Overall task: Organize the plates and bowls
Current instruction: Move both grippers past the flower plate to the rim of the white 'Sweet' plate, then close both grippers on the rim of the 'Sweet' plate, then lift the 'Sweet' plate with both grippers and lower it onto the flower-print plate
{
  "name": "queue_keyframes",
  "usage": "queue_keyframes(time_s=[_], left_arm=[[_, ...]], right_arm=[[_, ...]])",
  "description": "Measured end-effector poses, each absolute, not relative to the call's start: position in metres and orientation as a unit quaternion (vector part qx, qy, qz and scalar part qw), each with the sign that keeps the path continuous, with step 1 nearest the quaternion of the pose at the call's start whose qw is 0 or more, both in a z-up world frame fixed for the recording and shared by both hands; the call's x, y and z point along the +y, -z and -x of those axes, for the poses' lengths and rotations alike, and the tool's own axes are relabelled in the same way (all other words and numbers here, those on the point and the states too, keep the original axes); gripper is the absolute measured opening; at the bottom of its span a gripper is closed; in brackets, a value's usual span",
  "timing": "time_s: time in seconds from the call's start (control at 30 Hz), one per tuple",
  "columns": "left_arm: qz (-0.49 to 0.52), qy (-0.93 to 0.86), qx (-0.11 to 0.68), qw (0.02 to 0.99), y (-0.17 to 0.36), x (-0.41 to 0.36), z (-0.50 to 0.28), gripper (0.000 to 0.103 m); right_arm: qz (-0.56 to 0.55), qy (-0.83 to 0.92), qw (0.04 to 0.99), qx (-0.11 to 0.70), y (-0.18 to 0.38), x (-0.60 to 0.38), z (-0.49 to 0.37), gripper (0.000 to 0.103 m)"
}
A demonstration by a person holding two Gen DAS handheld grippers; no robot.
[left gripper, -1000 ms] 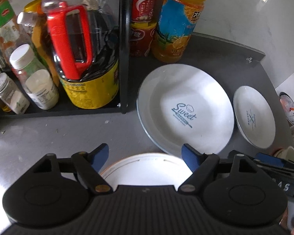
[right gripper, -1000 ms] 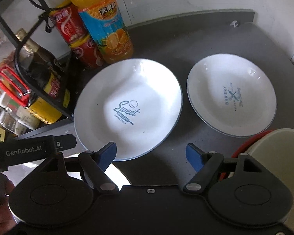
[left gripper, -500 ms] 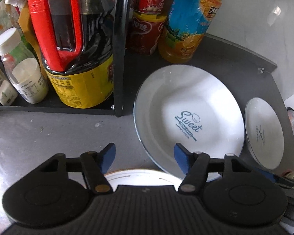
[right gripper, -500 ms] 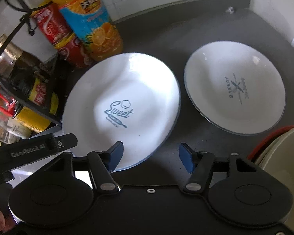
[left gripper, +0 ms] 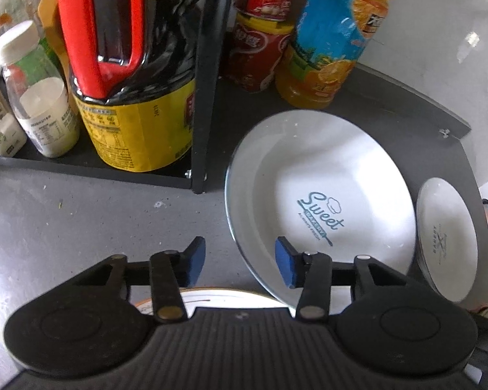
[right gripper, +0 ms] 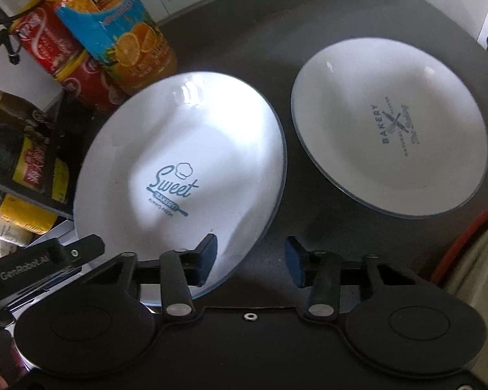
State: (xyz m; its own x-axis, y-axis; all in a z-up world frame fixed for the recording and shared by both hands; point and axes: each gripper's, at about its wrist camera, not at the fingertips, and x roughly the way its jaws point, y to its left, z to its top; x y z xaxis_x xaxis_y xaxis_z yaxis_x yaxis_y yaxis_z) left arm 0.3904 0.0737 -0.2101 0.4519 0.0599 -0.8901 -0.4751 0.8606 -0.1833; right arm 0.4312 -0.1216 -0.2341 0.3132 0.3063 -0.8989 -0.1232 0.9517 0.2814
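Note:
A large white plate [left gripper: 321, 175] printed "Sweet" lies on the dark counter, also visible in the right wrist view as the plate [right gripper: 185, 136]. A smaller "Bakery" plate [left gripper: 448, 237] [right gripper: 390, 123] lies to its right. My left gripper [left gripper: 240, 261] straddles the large plate's left rim, jaws closing, pads clear of it. My right gripper [right gripper: 250, 258] straddles the same plate's near right rim, one blue pad over the plate and one over the counter, jaws closing, not touching.
A black rack [left gripper: 205, 97] holds a dark jug with a red handle [left gripper: 97, 32] and small bottles. Red cans [left gripper: 260, 42] and an orange juice bottle [right gripper: 120, 32] stand behind the plate. A white orange-rimmed dish [left gripper: 218, 295] lies under my left gripper; a red-rimmed bowl [right gripper: 471, 253] sits at the right.
Both grippers have come down toward the large plate and their jaws have narrowed. The plate's rim now lies between each pair of fingers.

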Motion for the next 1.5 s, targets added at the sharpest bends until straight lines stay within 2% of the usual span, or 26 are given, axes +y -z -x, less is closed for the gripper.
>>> queue_keyframes(time_s=[0.13,0.27,0.33,0.4,0.53,0.63,0.73,0.77,1.03,1.5], left_arm=[[0.220,-0.171,0.493,0.824,0.215,0.079,-0.392,0.039],[0.236,-0.184,0.491,0.818,0.222,0.087,-0.395,0.030],[0.246,-0.186,0.486,0.818,0.224,0.090,-0.395,0.029],[0.252,-0.186,0.484,0.817,0.226,0.092,-0.395,0.029],[0.262,-0.187,0.485,0.813,0.231,0.093,-0.398,0.029],[0.272,-0.182,0.489,0.809,0.236,0.092,-0.399,0.028],[0.295,-0.176,0.487,0.803,0.239,0.092,-0.399,0.020],[0.298,-0.173,0.486,0.803,0.239,0.091,-0.399,0.015],[0.310,-0.171,0.478,0.804,0.234,0.093,-0.395,0.013],[0.309,-0.166,0.461,0.815,0.208,0.103,-0.375,0.009]], right_arm=[[-0.077,-0.128,0.811,0.566,0.236,-0.118,-0.438,0.037],[-0.075,-0.132,0.816,0.557,0.237,-0.114,-0.444,0.036],[-0.072,-0.130,0.819,0.554,0.237,-0.114,-0.444,0.036],[-0.049,-0.124,0.824,0.551,0.236,-0.111,-0.444,0.030],[-0.055,-0.118,0.819,0.560,0.236,-0.111,-0.449,0.029],[-0.069,-0.115,0.815,0.563,0.235,-0.116,-0.451,0.024],[-0.067,-0.123,0.817,0.559,0.230,-0.120,-0.449,0.020],[-0.064,-0.127,0.819,0.555,0.228,-0.121,-0.447,0.019],[-0.059,-0.159,0.835,0.524,0.209,-0.121,-0.434,0.015],[-0.084,-0.167,0.841,0.508,0.192,-0.133,-0.409,0.015]])
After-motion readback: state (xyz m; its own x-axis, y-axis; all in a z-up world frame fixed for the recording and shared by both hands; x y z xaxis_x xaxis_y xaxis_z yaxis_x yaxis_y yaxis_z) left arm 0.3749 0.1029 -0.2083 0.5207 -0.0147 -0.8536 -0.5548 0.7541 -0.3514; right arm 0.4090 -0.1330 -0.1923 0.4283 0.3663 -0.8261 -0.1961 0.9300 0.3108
